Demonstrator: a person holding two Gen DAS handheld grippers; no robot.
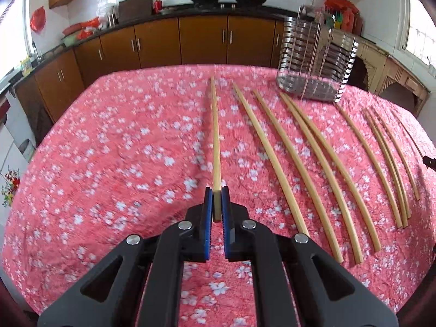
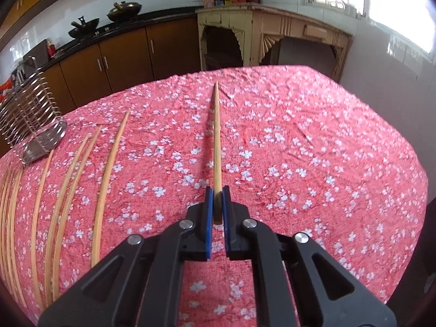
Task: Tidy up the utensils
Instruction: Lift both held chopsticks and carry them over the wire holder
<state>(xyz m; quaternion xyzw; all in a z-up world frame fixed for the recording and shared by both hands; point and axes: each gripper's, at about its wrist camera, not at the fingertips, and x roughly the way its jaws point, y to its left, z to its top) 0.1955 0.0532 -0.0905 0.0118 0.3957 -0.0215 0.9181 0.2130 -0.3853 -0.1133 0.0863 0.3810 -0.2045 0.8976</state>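
Note:
My left gripper (image 1: 217, 193) is shut on the near end of a bamboo chopstick (image 1: 215, 136), which points straight ahead just above the pink floral tablecloth (image 1: 109, 150). My right gripper (image 2: 217, 191) is shut on another bamboo chopstick (image 2: 216, 136), also pointing ahead over the cloth. Several loose chopsticks (image 1: 313, 163) lie in a row to the right in the left wrist view, and the loose chopsticks (image 2: 65, 185) show to the left in the right wrist view. A metal wire utensil holder (image 1: 316, 57) stands at the table's far right; the holder (image 2: 30, 117) shows at far left in the right wrist view.
Brown kitchen cabinets (image 1: 190, 41) with a dark counter and woks run behind the table. A cream wooden cabinet (image 2: 272, 35) stands beyond the table's far edge. The table edge curves round on the right (image 2: 408, 163).

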